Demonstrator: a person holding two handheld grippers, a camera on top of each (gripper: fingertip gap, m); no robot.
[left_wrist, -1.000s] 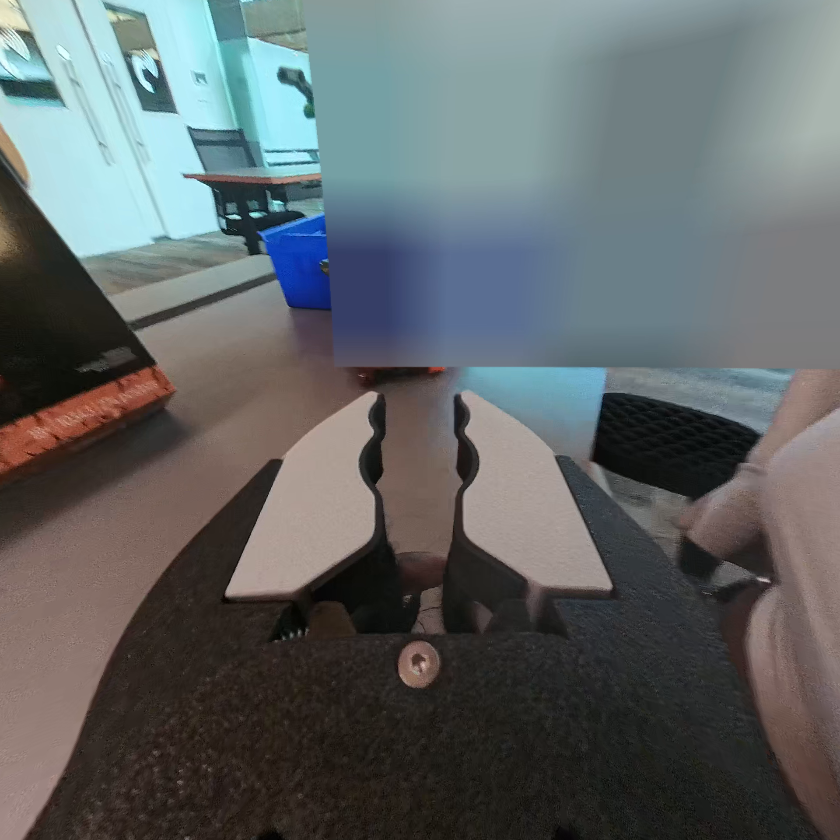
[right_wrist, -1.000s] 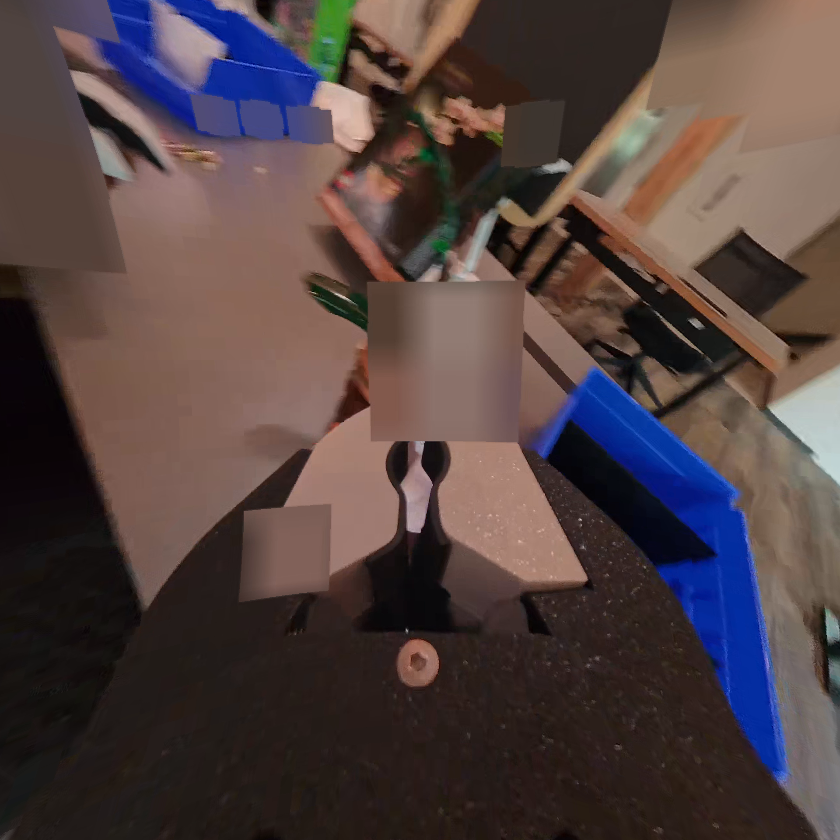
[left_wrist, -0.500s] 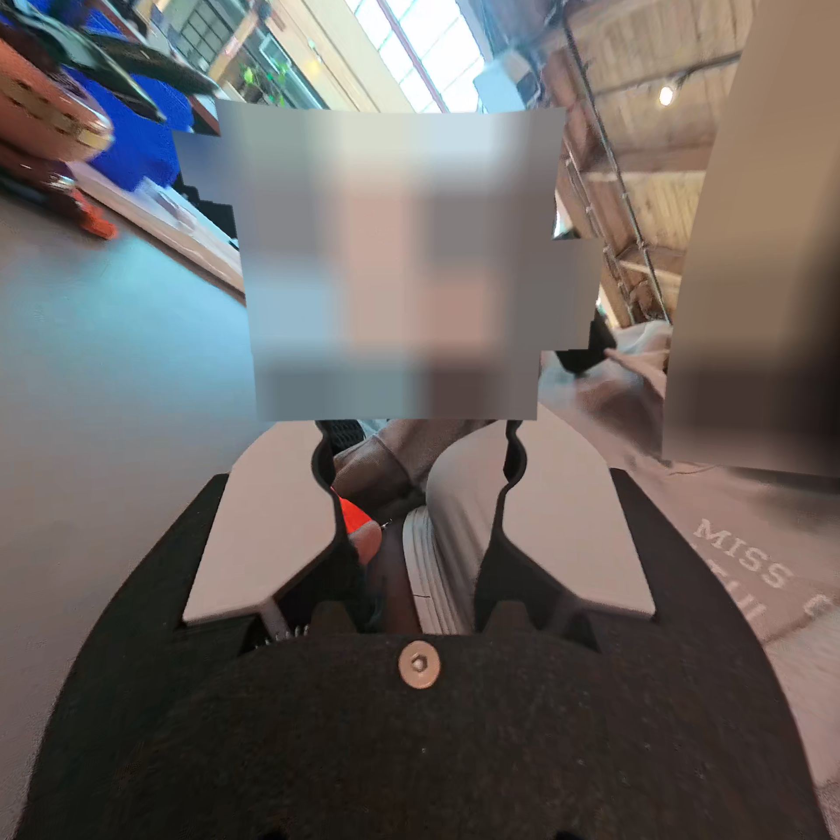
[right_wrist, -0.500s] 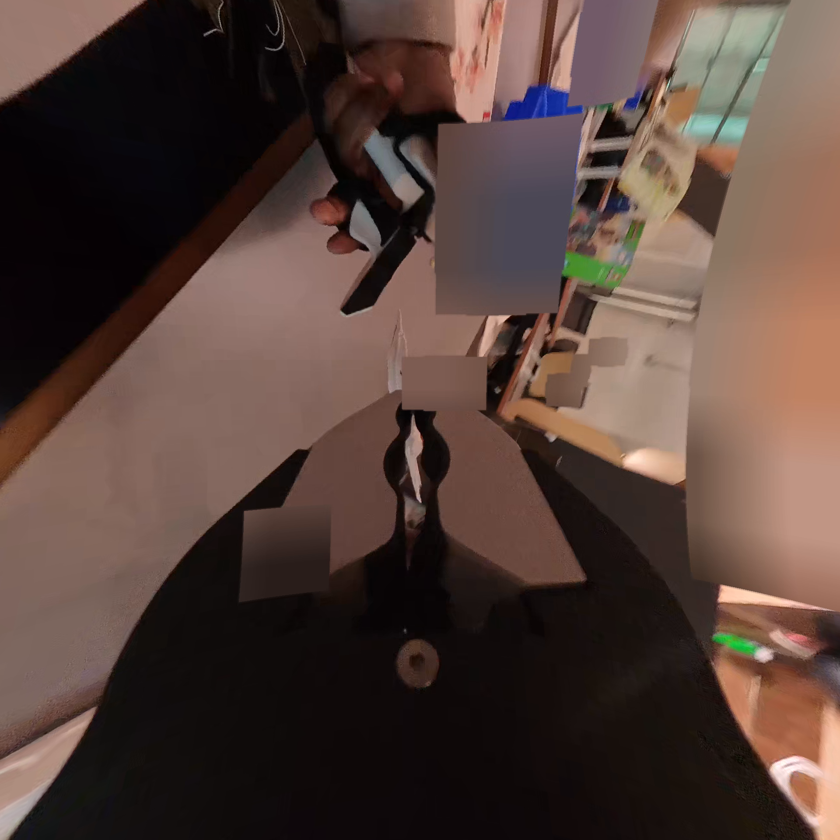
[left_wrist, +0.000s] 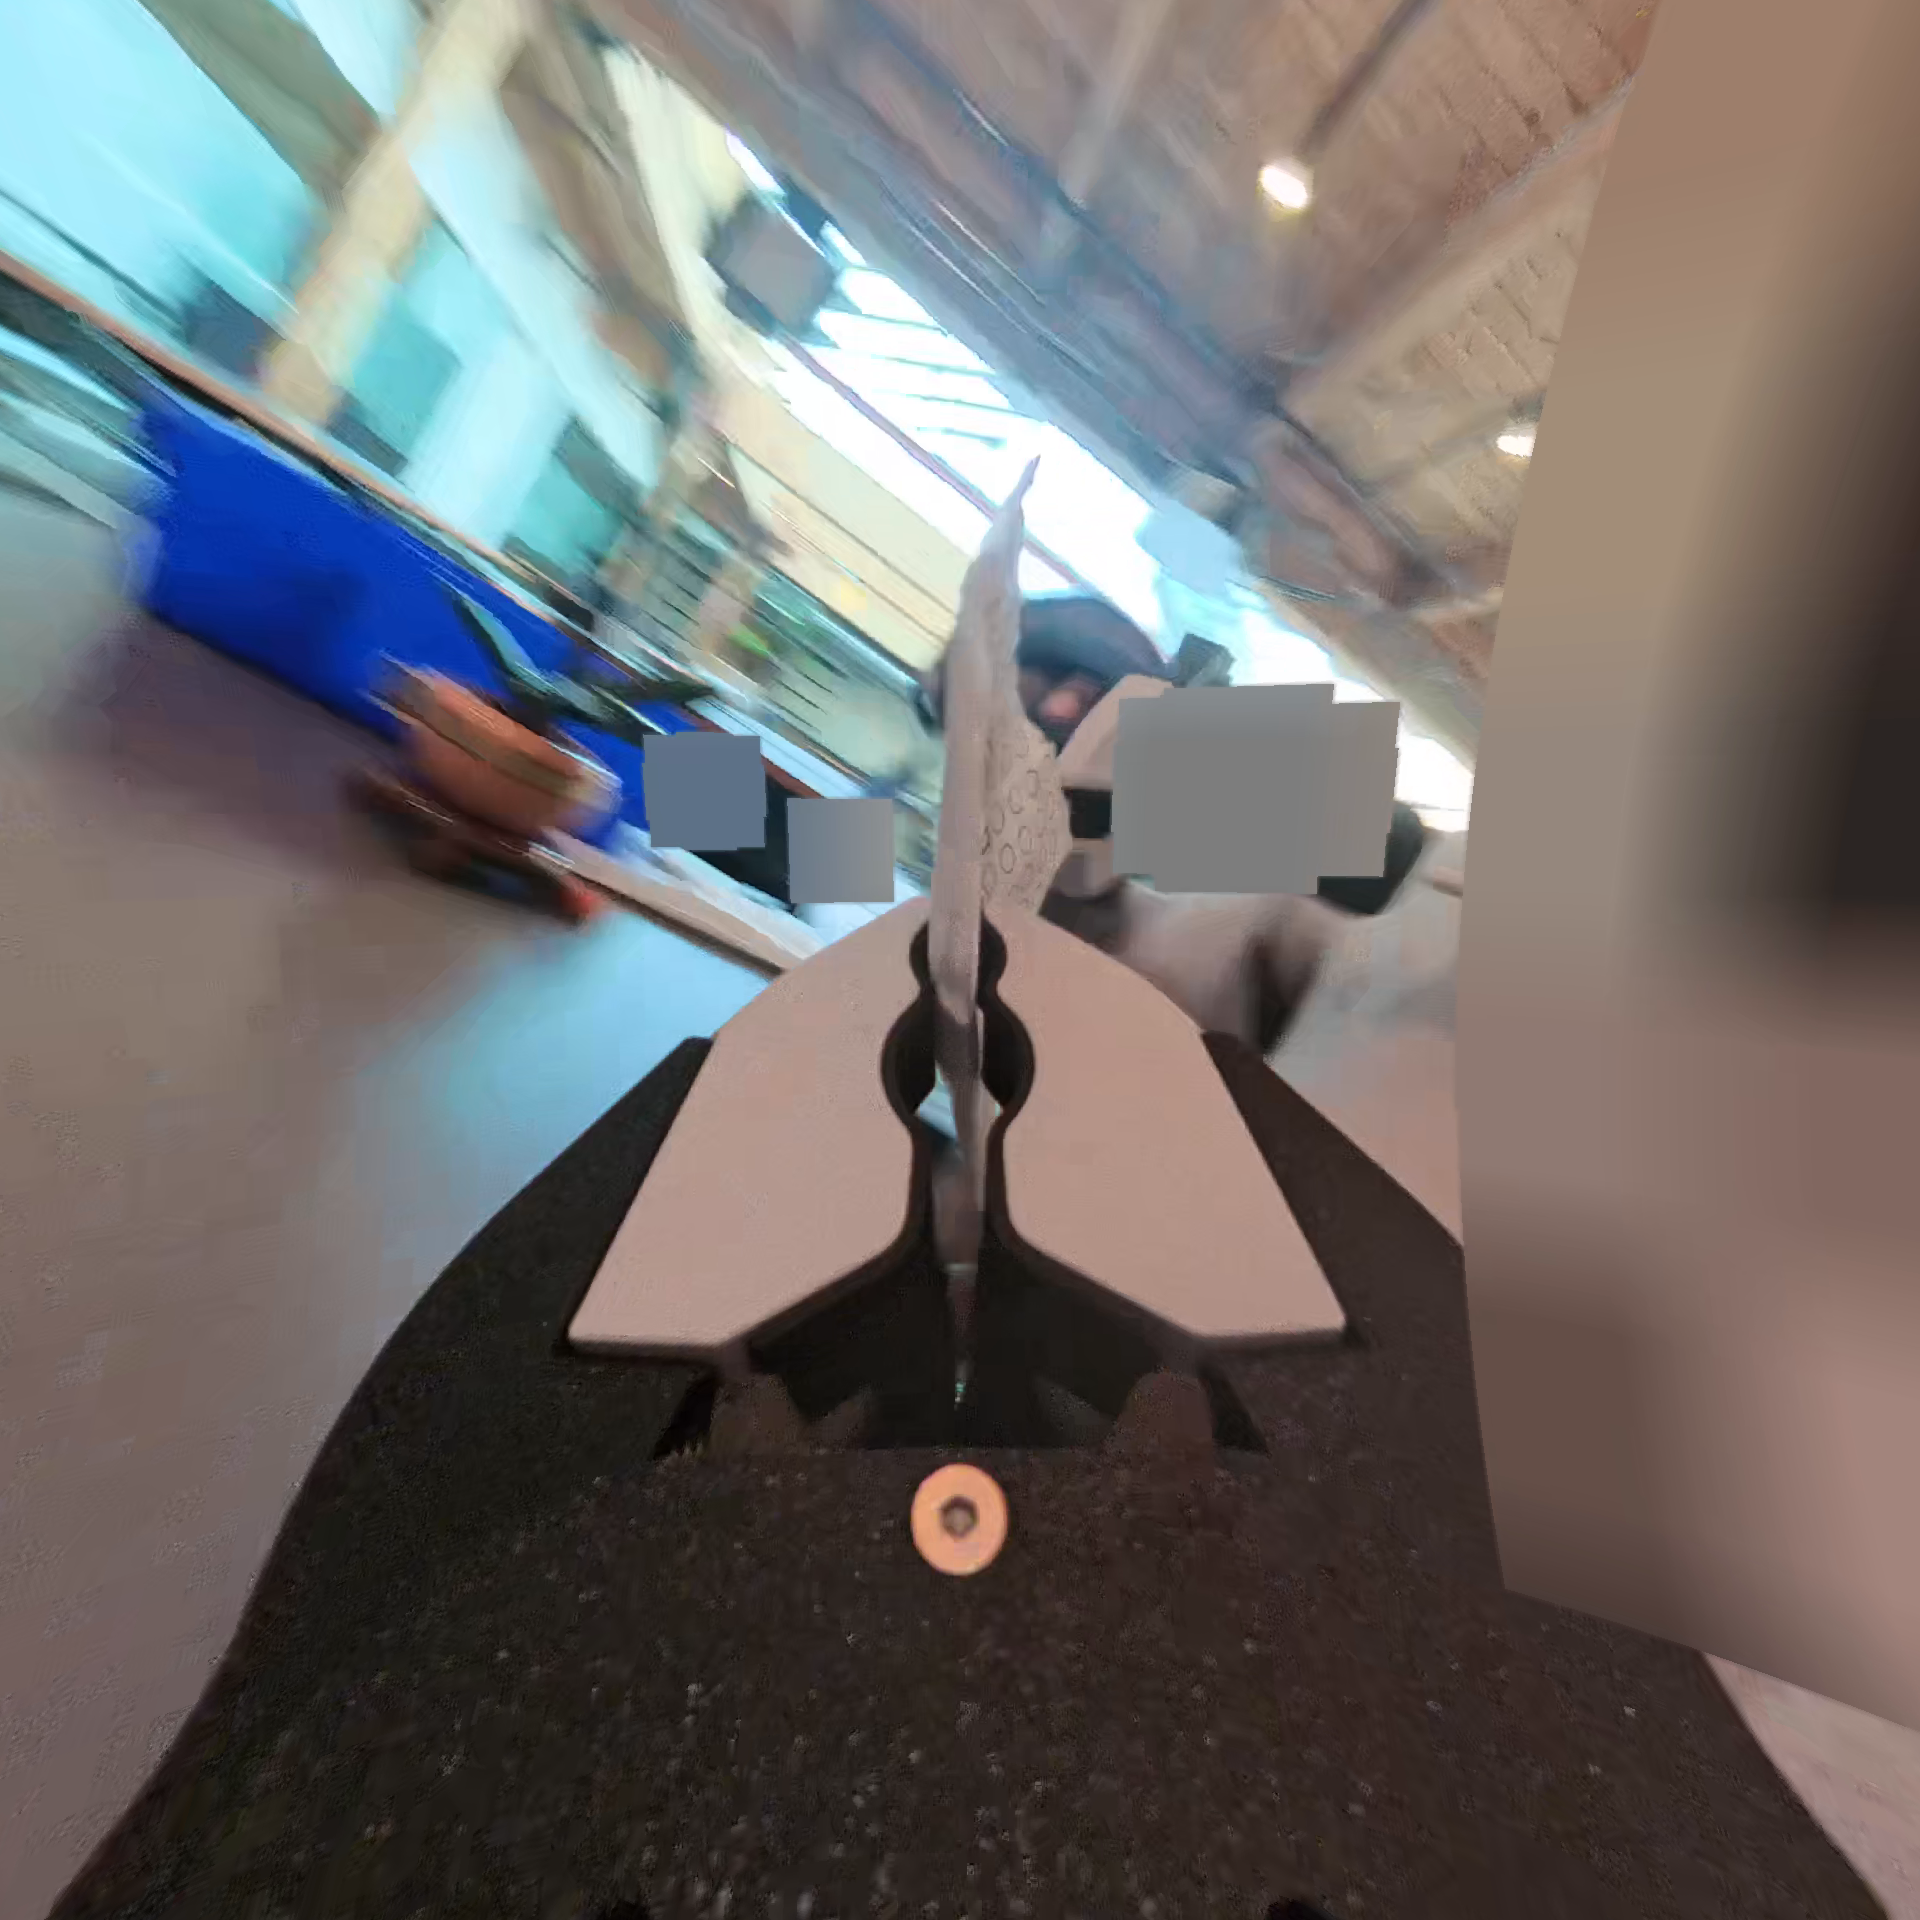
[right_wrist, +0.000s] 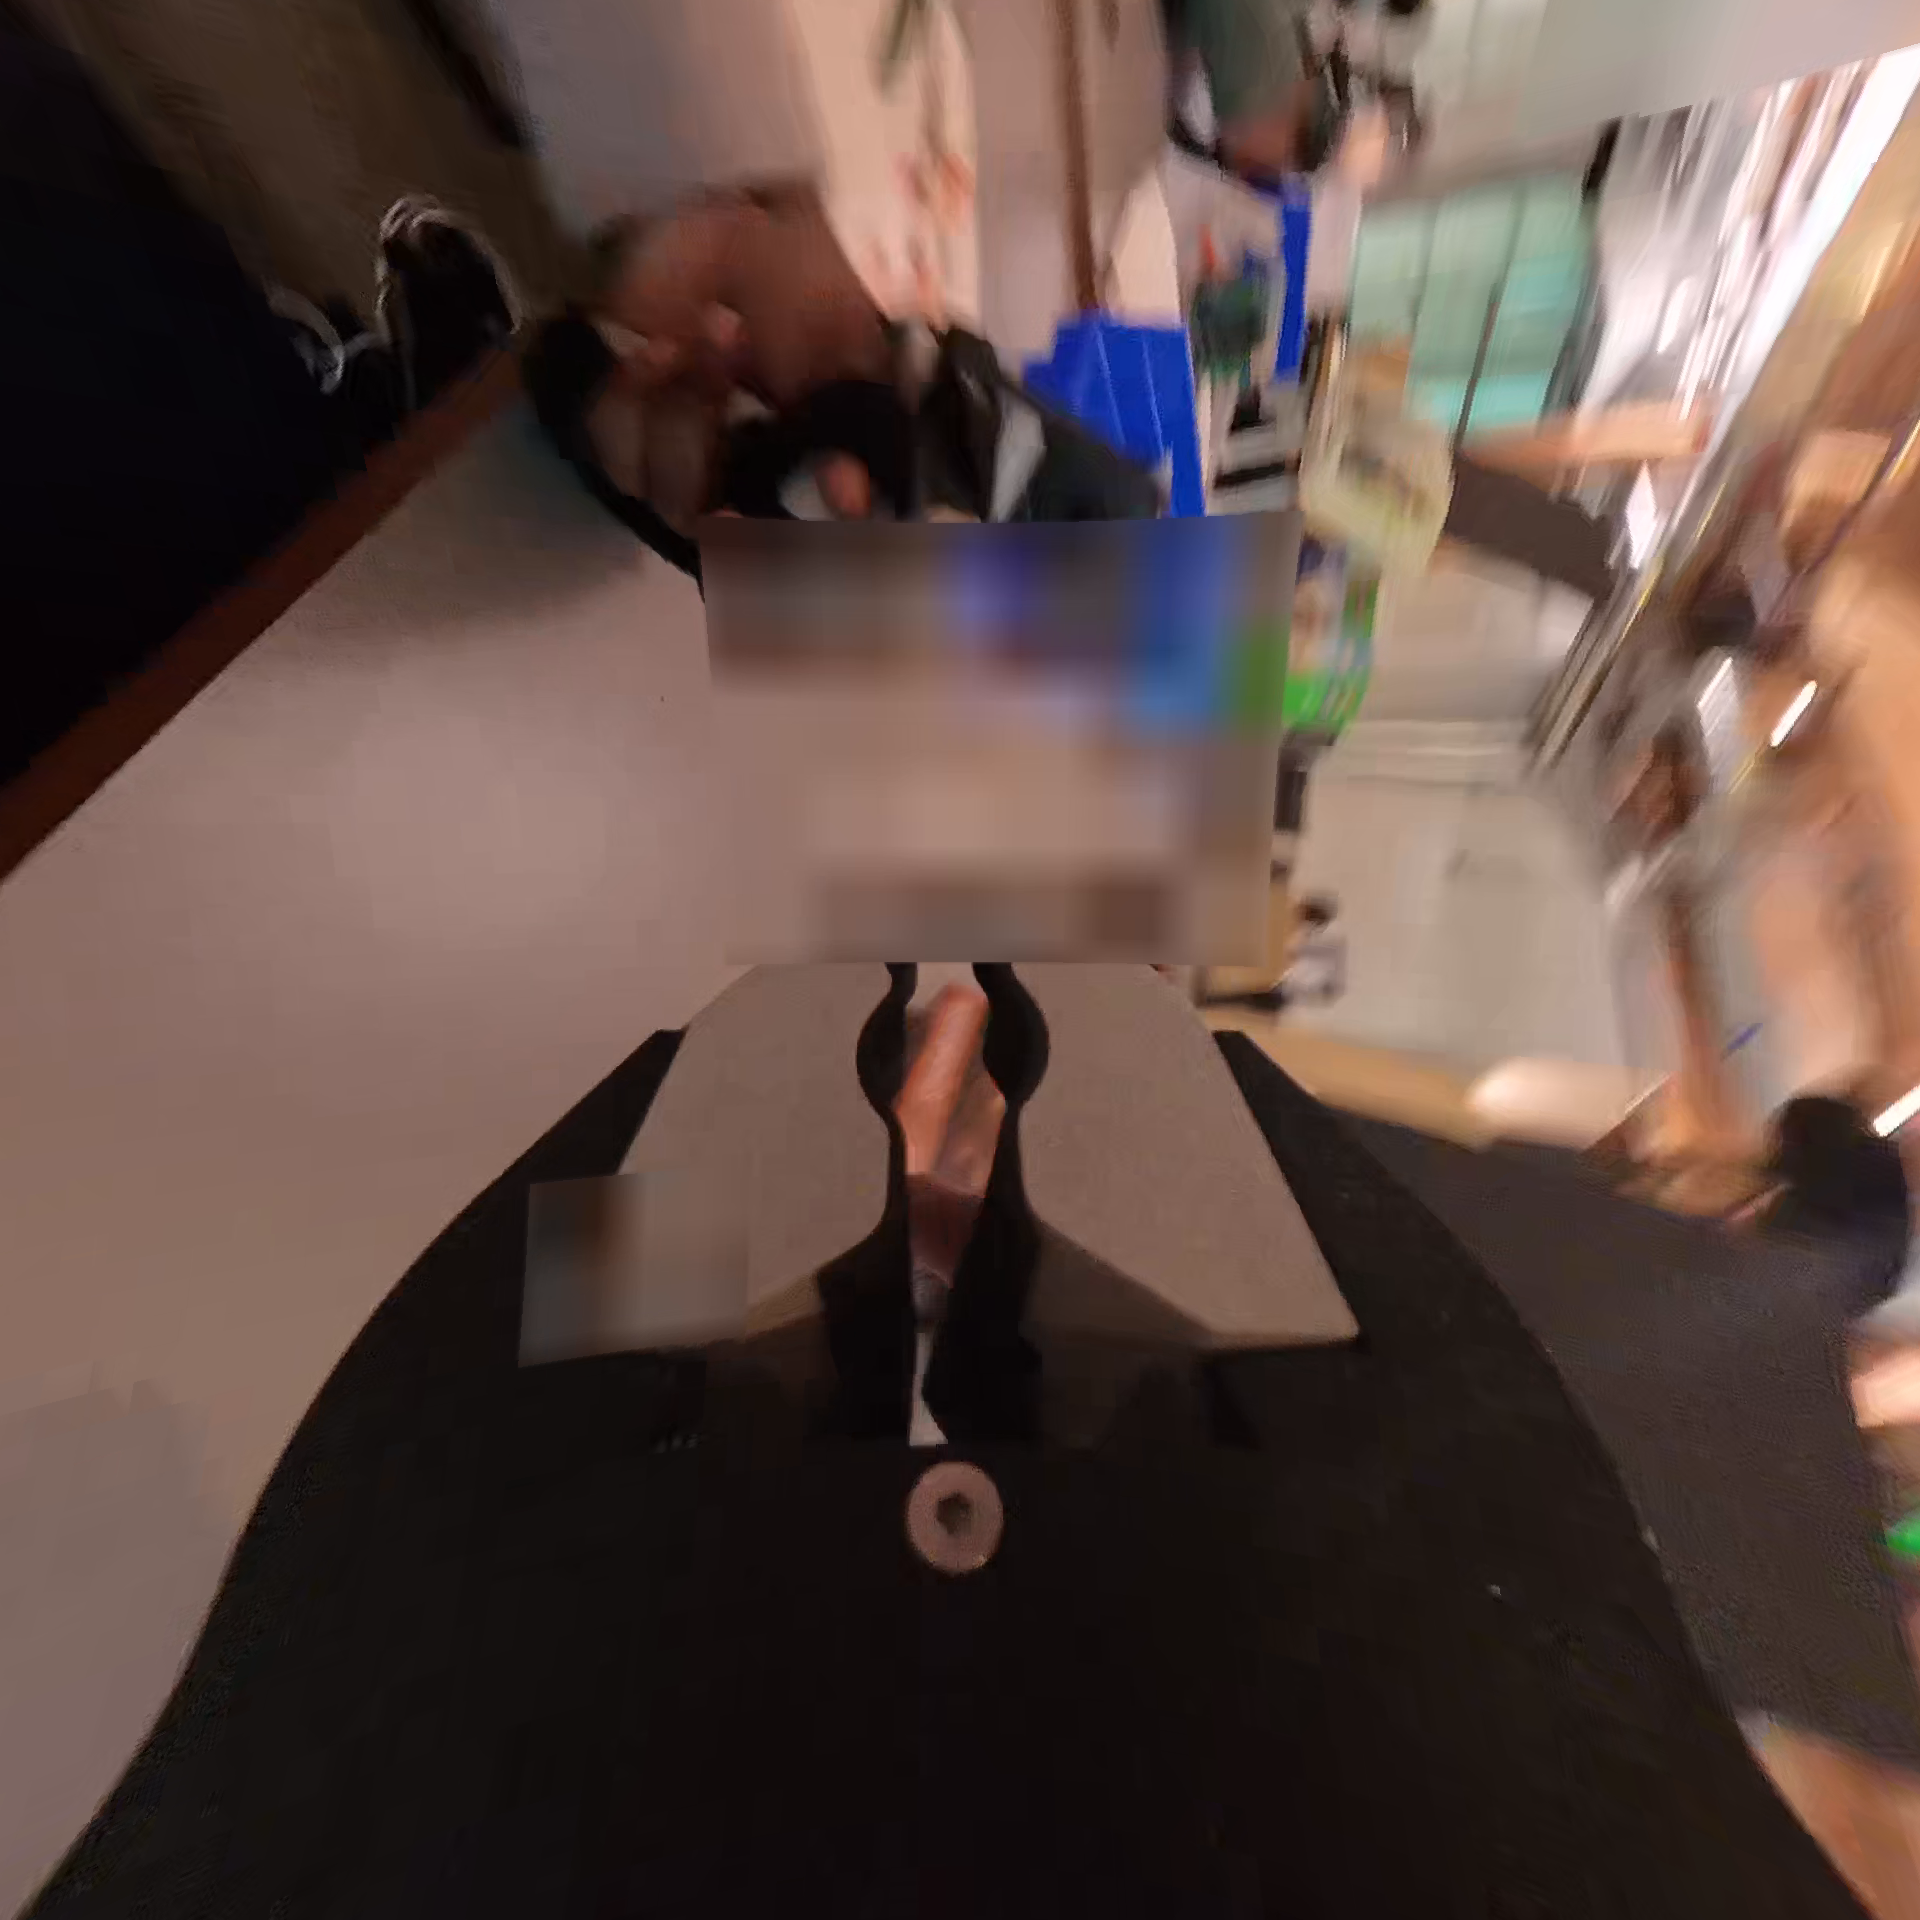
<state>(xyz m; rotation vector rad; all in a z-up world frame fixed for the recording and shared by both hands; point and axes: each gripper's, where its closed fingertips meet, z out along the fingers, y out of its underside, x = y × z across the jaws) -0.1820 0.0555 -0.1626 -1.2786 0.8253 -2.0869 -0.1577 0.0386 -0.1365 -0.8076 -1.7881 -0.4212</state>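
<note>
Between the left gripper (left_wrist: 961, 977) fingers, a thin packet (left_wrist: 987, 790) is pinched; keep steady. Right gripper (right_wrist: 948, 1023) slightly apart, w/ nothing clearly held.

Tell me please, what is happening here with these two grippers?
A person holds a gripper in each hand above a pale table. The left gripper is shut on a thin white sheet with a printed pattern, which stands up edgewise between its fingers. The right gripper is slightly open; whether it grips anything cannot be told, because a blur patch hides its tips. Both views are motion-blurred. A blue bin lies farther off on the table.
</note>
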